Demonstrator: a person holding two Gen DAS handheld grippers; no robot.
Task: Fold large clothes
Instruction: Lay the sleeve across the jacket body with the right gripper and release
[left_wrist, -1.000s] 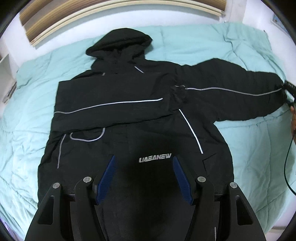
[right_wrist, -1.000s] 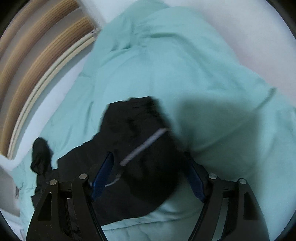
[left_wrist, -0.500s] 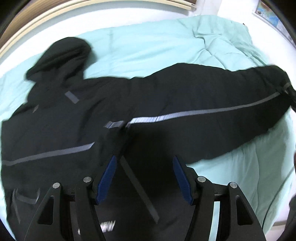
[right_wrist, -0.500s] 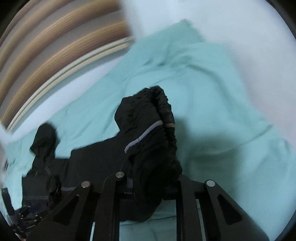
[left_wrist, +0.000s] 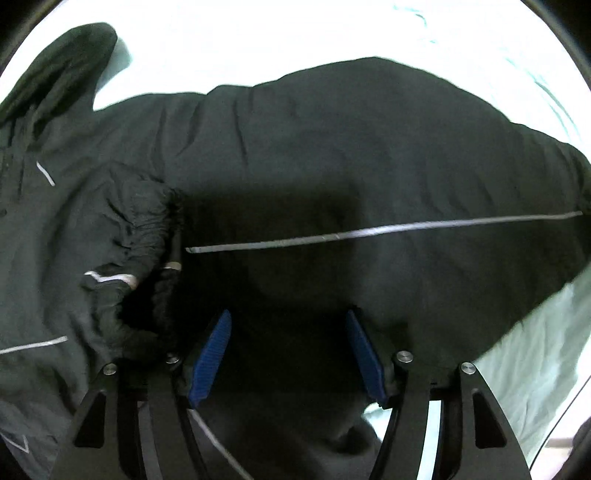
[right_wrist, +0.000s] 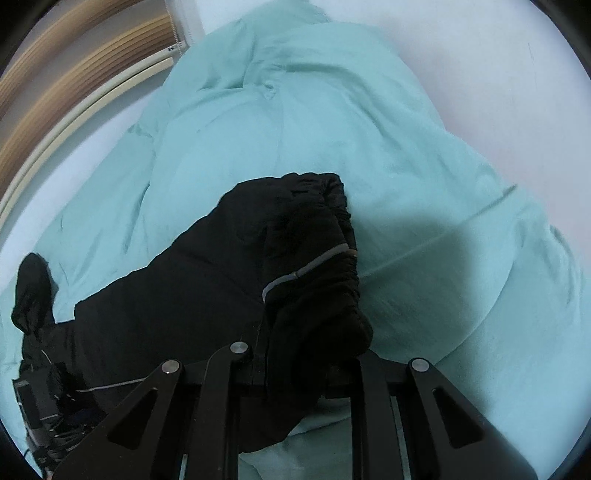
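Observation:
A large black hooded jacket (left_wrist: 332, 155) with thin grey reflective stripes lies spread on a mint-green duvet. In the left wrist view its right sleeve stretches to the right, and the folded left sleeve's cuff (left_wrist: 140, 236) lies on the chest. My left gripper (left_wrist: 288, 350) is open, its blue pads (left_wrist: 210, 354) low over the sleeve near the armpit. In the right wrist view my right gripper (right_wrist: 303, 365) is shut on the sleeve cuff (right_wrist: 314, 266), which bunches up above the fingers. The hood (right_wrist: 31, 291) shows far left.
The mint-green duvet (right_wrist: 369, 129) covers the bed under the jacket. A wooden slatted headboard (right_wrist: 74, 74) and a white wall (right_wrist: 480, 55) lie beyond it. The duvet edge (left_wrist: 535, 350) shows at the lower right in the left wrist view.
My left gripper has moved from over the jacket's hem up and right, close over the right sleeve. My right gripper has closed on the sleeve cuff and lifted it.

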